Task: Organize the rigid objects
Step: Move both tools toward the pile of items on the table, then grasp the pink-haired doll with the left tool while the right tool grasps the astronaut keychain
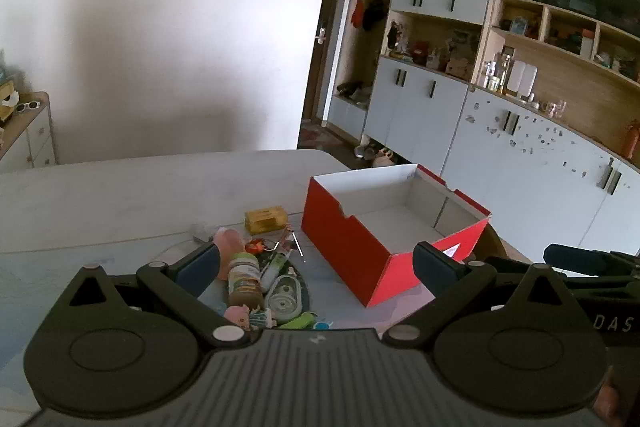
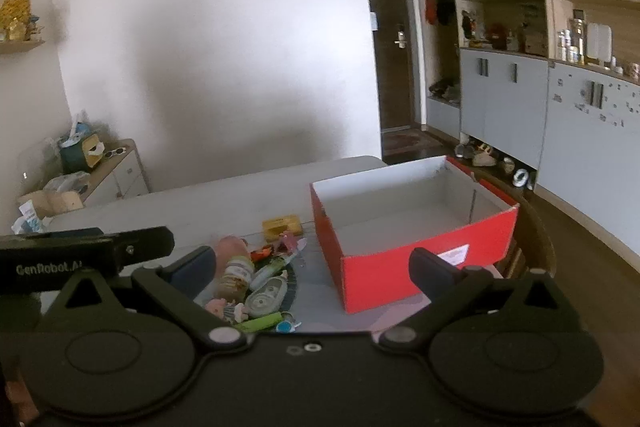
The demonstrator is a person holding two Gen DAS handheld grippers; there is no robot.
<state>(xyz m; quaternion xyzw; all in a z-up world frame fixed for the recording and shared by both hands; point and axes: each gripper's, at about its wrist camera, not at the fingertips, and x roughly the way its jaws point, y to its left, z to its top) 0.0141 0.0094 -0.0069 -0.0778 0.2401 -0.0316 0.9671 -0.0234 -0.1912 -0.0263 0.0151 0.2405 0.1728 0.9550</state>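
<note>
Both grippers hang low over the near edge of a pale table (image 1: 120, 195), side by side and tilted gently downward. On the left gripper (image 1: 316, 265) the jaws stand spread as wide as they go with nothing between the pads, and the right gripper (image 2: 312, 265) is spread just as wide and equally empty; neither touches anything.

Just ahead of the fingertips lies a small heap of rigid objects on a dark round mat (image 1: 302, 291): a labelled jar (image 1: 244, 279) on its side, a pink bottle (image 1: 229, 243) behind it, a white correction-tape dispenser (image 1: 284, 297), a pale tube (image 1: 274, 267), a green lighter (image 1: 298, 322), and a pink pig figure (image 1: 238, 315) nearest the camera. Beyond the heap sits a yellow block (image 1: 265, 219).

Right of the heap, close beside it, a red cardboard box (image 1: 340, 239) stands open, white inside and empty. Past the table rise a white wall and cabinets (image 1: 416, 95) with open shelves.
</note>
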